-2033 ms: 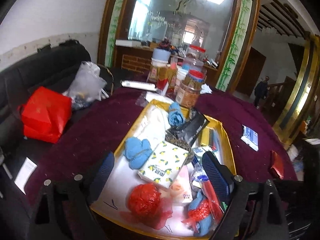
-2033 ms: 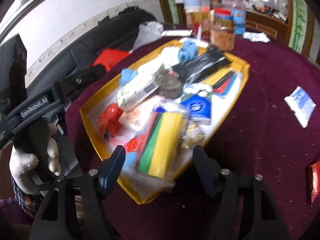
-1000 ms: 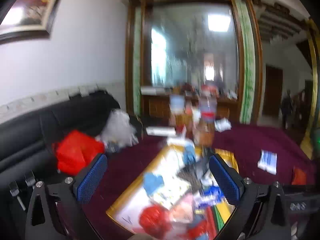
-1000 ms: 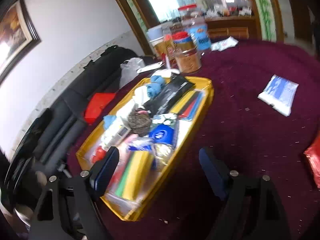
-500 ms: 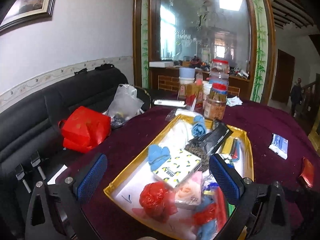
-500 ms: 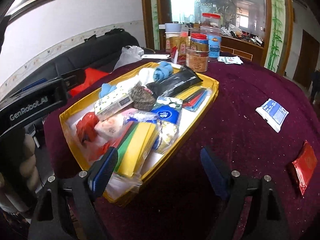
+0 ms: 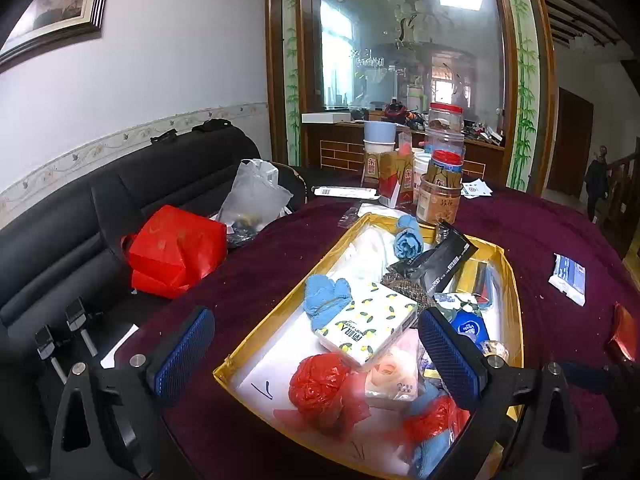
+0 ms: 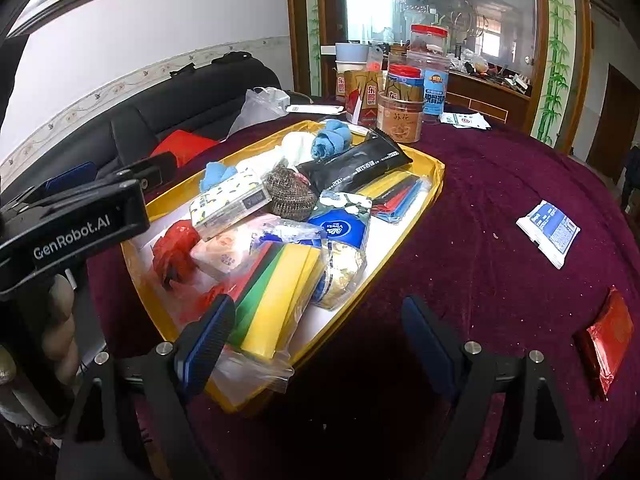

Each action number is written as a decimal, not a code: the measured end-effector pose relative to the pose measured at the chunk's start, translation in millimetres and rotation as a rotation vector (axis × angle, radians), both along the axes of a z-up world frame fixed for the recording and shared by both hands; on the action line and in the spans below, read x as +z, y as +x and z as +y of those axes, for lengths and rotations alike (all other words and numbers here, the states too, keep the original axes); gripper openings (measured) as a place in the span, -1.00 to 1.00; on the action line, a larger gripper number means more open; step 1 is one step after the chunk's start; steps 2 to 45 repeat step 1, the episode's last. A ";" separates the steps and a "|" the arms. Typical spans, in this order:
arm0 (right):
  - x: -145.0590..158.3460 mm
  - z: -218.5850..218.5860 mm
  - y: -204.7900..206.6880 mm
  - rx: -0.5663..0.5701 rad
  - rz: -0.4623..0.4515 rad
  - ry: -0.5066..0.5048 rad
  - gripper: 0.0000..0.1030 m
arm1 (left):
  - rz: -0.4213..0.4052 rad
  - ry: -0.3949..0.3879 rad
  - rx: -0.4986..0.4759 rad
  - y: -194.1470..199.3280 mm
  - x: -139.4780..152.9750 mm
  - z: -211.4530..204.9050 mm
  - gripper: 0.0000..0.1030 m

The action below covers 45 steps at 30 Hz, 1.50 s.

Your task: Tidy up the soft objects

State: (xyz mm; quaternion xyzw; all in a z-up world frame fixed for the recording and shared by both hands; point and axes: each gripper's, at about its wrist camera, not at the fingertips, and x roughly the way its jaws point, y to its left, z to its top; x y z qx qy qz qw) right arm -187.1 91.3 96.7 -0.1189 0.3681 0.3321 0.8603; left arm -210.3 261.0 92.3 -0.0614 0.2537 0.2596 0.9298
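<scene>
Tissue packs, rolled cloths and sponges crowd the yellow tray (image 7: 260, 332) at centre frame. We hold both the left gripper (image 7: 316, 354) and right gripper (image 8: 316, 338) wide apart, empty. We judge the lemon-print tissue pack (image 7: 366, 326) light and squashy; grip its 2 long sides.

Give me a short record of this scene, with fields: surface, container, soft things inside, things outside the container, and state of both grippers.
surface: table with dark red cloth
container: yellow tray
soft things inside: blue towel roll; lemon-print tissue pack; red plastic bag
outside the container: blue-white packet; jars
left gripper: open, empty
right gripper: open, empty
</scene>
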 end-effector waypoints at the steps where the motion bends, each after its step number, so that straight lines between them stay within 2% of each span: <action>1: 0.5 -0.2 0.7 0.000 0.000 0.000 0.65 | 0.002 0.003 -0.001 -0.3 0.1 -0.5 1.00; 45: 0.5 -0.2 0.7 0.000 0.000 0.000 0.65 | 0.002 0.003 -0.001 -0.3 0.1 -0.5 1.00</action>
